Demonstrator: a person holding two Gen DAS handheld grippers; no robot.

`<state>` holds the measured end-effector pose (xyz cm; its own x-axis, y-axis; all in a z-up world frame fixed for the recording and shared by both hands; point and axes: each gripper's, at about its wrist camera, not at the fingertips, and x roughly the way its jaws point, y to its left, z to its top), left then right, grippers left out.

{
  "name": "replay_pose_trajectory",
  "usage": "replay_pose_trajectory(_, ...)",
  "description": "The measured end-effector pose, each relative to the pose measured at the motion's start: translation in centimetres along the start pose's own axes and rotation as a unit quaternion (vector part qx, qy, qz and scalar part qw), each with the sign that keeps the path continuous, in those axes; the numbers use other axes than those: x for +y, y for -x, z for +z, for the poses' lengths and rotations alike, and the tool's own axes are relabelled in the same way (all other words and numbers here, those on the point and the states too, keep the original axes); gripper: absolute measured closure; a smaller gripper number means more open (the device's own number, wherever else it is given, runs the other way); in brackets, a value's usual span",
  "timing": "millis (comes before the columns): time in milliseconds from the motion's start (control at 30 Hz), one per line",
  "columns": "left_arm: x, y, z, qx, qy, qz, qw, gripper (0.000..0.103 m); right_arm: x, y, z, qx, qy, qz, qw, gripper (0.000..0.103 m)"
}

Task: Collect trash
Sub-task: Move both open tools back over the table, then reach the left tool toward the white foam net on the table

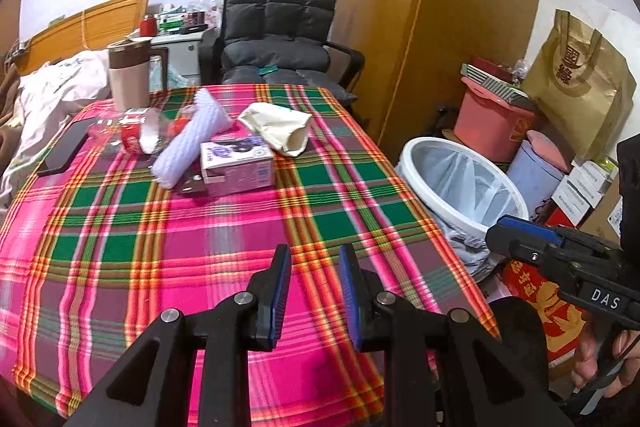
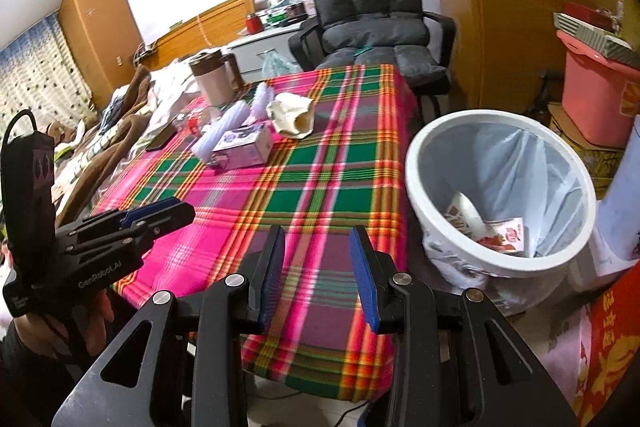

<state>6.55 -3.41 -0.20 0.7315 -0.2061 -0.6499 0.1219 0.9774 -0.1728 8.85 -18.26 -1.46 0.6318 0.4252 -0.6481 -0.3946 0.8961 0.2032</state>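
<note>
On the plaid-covered table (image 1: 168,251), the far part holds several pieces of trash. These are a white foam net sleeve (image 1: 192,143), a small purple-and-white carton (image 1: 236,163), a crumpled cream bag (image 1: 280,127) and a red-and-white wrapper (image 1: 136,133). My left gripper (image 1: 314,259) hovers over the near half of the cloth, open by a narrow gap with nothing in it. My right gripper (image 2: 318,239) is over the table's near right corner, open and empty. A white bin (image 2: 416,195) with a clear liner stands right of the table and holds a paper cup and red-printed packaging (image 2: 492,231).
A brown-and-beige jug (image 1: 128,75) and a black phone (image 1: 66,149) sit at the table's far left. Behind the table is a grey padded chair (image 1: 276,27). A pink bucket (image 1: 488,123), boxes and a gold paper bag (image 1: 576,83) crowd the floor beyond the bin.
</note>
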Motion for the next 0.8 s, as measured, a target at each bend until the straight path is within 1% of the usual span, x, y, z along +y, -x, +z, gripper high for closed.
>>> replay_pose_trajectory(200,1.8,0.3,-0.3,0.003,0.014,0.007,0.9999,0.079,0.9,-0.5,0.5,0.003,0.014,0.007,1.000,0.067)
replay_pose_trajectory(367,3.0,0.7,-0.3,-0.003,0.019,0.020,0.9996,0.079,1.6,-0.9,1.1,-0.001,0.023,0.013,1.000,0.067)
replay_pose_trajectory(467,3.7,0.9,-0.2,-0.006,0.026,0.022,0.9994,0.079,2.0,-1.0,1.4,-0.004,0.028,0.023,0.999,0.061)
replay_pose_trajectory(533,4.1,0.9,-0.1,-0.007,0.029,0.029,0.9991,0.079,2.4,-1.2,1.6,-0.007,0.036,0.025,0.999,0.060)
replay_pose_trajectory(700,5.4,0.7,0.1,-0.004,0.042,0.031,0.9986,0.079,2.7,-2.1,2.0,0.014,0.032,0.030,0.999,0.060)
replay_pose_trajectory(800,6.1,0.5,0.4,-0.003,0.044,0.035,0.9984,0.079,3.3,-2.2,2.3,0.013,0.043,0.034,0.998,0.060)
